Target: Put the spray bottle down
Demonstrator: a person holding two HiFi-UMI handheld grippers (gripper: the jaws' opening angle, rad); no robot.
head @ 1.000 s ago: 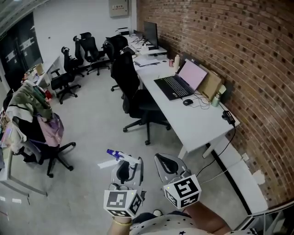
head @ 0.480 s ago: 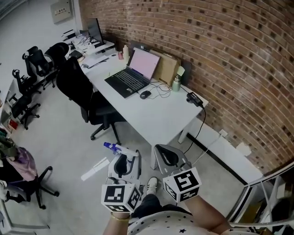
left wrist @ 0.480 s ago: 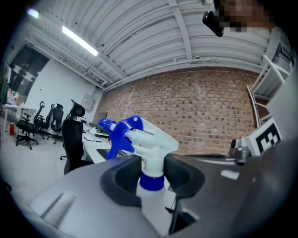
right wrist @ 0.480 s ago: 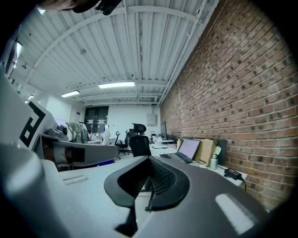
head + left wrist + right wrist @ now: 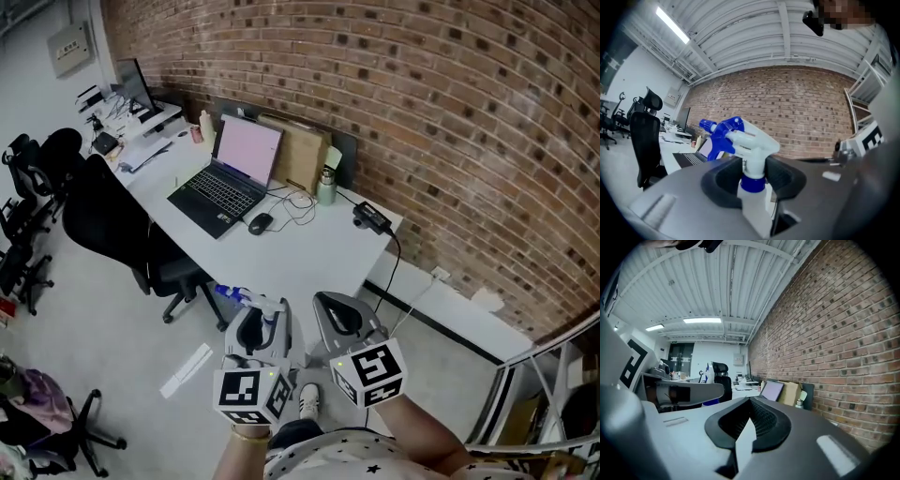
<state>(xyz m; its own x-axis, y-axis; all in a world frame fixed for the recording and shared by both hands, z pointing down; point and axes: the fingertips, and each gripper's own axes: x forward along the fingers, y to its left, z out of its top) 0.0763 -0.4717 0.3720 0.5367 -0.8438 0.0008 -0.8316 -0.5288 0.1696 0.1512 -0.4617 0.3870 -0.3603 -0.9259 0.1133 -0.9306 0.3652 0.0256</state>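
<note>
Beyond the spray bottle (image 5: 255, 302), the desk (image 5: 309, 253) looms nearer.

Clamped upright at the neck by the left gripper (image 5: 753, 174): a white spray bottle (image 5: 751, 140) (blue nozzle (image 5: 707, 125) aimed toward 9 o'clock). Behind, a brick wall (image 5: 801, 112); at 9 o'clock, a black office chair (image 5: 644, 140).

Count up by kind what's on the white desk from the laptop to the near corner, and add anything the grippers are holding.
laptop: 1
computer mouse: 1
drink bottle: 1
black power adapter: 1
cardboard piece: 1
spray bottle, held in the left gripper: 1
Total: 6
</note>
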